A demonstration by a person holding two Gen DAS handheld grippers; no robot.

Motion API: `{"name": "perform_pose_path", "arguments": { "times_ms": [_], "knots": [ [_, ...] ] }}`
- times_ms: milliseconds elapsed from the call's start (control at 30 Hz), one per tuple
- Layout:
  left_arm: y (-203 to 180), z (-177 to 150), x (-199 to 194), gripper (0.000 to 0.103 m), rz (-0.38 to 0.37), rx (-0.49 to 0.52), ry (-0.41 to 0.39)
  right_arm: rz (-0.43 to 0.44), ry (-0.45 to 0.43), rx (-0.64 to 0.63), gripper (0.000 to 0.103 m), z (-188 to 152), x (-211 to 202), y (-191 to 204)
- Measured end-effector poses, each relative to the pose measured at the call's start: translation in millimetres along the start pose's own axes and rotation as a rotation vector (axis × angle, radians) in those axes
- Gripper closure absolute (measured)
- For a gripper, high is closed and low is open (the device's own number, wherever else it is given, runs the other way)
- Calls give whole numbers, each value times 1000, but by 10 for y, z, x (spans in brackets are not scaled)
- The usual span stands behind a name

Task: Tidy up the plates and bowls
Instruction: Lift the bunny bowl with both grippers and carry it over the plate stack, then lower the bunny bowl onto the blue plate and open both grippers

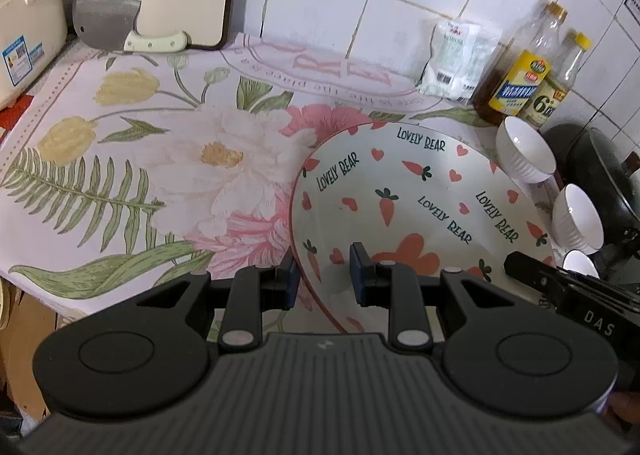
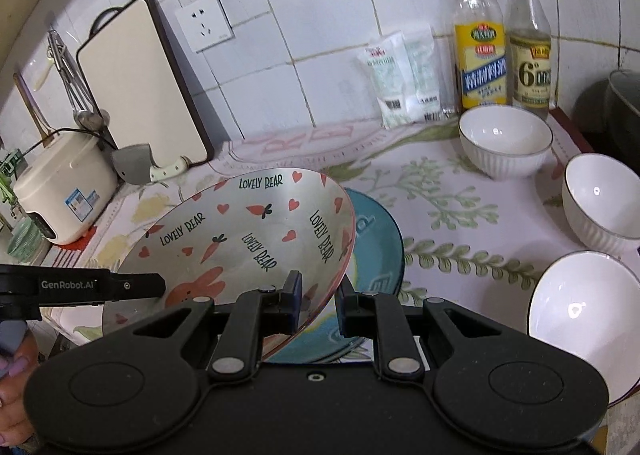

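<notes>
A white "Lovely Bear" plate (image 1: 420,207) with carrots and hearts is held tilted above the floral cloth. My left gripper (image 1: 324,275) straddles its left rim with the jaws apart. My right gripper (image 2: 318,303) straddles its right rim (image 2: 256,231), jaws close on it. A blue plate (image 2: 380,243) lies flat under and behind it. Three white ribbed bowls stand to the right: far (image 2: 505,139), middle (image 2: 604,201), near (image 2: 580,319). They also show in the left wrist view, the far one (image 1: 524,151) beside the middle one (image 1: 578,219).
Two bottles (image 2: 480,39) and white packets (image 2: 404,79) stand by the tiled wall. A cutting board (image 2: 140,87), a cleaver (image 2: 148,169) and a rice cooker (image 2: 64,187) are at the left. A dark wok (image 1: 600,171) sits at the right.
</notes>
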State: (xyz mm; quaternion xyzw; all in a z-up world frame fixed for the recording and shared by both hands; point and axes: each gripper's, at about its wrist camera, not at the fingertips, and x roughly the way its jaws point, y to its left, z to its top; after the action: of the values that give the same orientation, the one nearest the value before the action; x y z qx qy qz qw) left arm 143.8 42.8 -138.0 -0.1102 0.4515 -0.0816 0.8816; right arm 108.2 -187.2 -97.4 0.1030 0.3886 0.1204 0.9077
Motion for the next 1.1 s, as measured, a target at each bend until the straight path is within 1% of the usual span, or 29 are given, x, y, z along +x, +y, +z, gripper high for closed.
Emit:
{"name": "perform_pose_path", "arguments": {
  "times_ms": [167,600,833,1100],
  "knots": [
    [-16,-36,103,79,15,-1,23,-5,23,11,81,-56,80,-54],
    [-25,-89,303,79,24,-5,74,-16,73,38,81,-149,229,-171],
    [-32,-69,354,79,20,-4,87,-30,69,51,81,-158,244,-183],
    [-31,-56,406,79,18,-9,102,-58,68,35,81,-157,267,-153]
  ]
}}
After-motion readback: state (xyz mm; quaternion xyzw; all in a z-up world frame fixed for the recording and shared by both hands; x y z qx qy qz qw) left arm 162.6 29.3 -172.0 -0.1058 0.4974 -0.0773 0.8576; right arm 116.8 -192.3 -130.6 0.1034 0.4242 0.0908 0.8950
